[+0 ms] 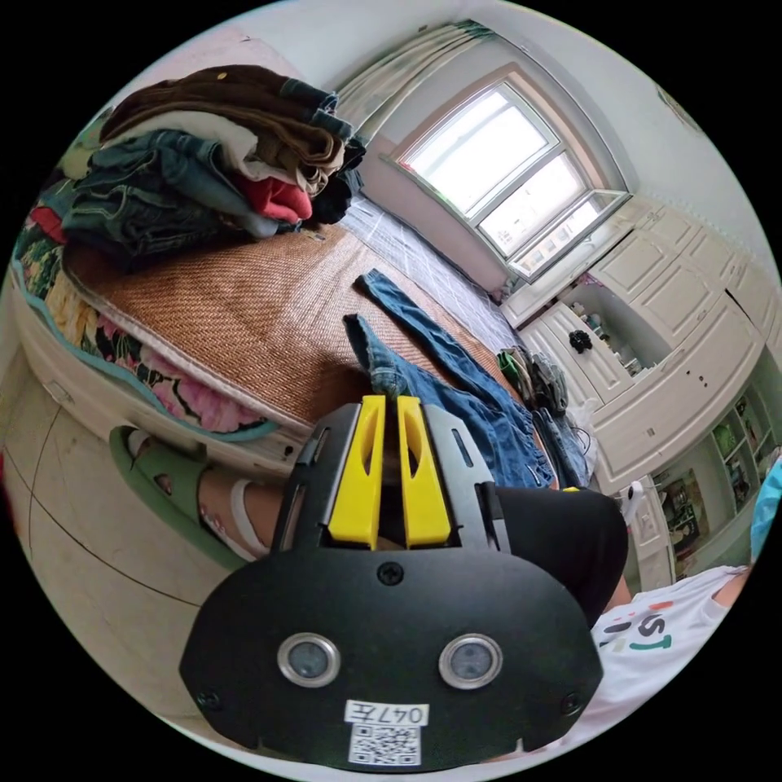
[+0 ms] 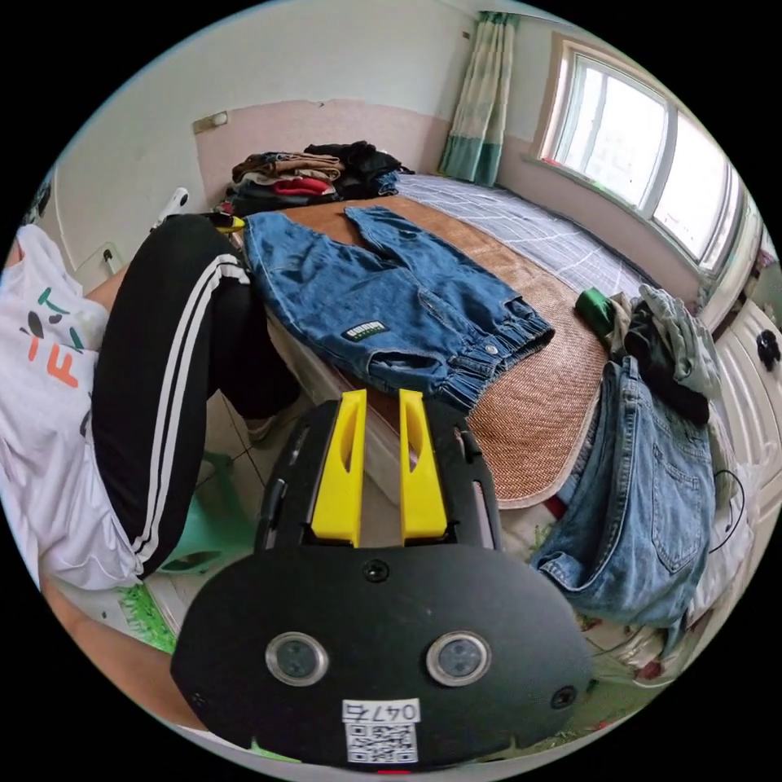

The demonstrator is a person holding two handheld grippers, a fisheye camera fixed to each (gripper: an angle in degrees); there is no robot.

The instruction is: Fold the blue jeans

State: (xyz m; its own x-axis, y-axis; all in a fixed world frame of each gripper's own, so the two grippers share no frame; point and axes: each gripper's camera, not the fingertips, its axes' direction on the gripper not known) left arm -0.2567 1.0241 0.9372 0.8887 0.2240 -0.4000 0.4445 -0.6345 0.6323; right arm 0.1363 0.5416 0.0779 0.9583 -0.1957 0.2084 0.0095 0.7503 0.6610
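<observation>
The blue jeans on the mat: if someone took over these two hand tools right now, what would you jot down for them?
Left gripper: fingers slightly apart, holding nothing, close to one leg's hem.
Right gripper: fingers apart, empty, just short of the waistband.
Blue jeans: spread flat on the woven mat, legs pointing toward the pile of folded clothes at the far end.
A second pair of jeans hangs off the bed edge.
Done: jeans laid out.
Left: every fold; nothing gripped yet.
</observation>
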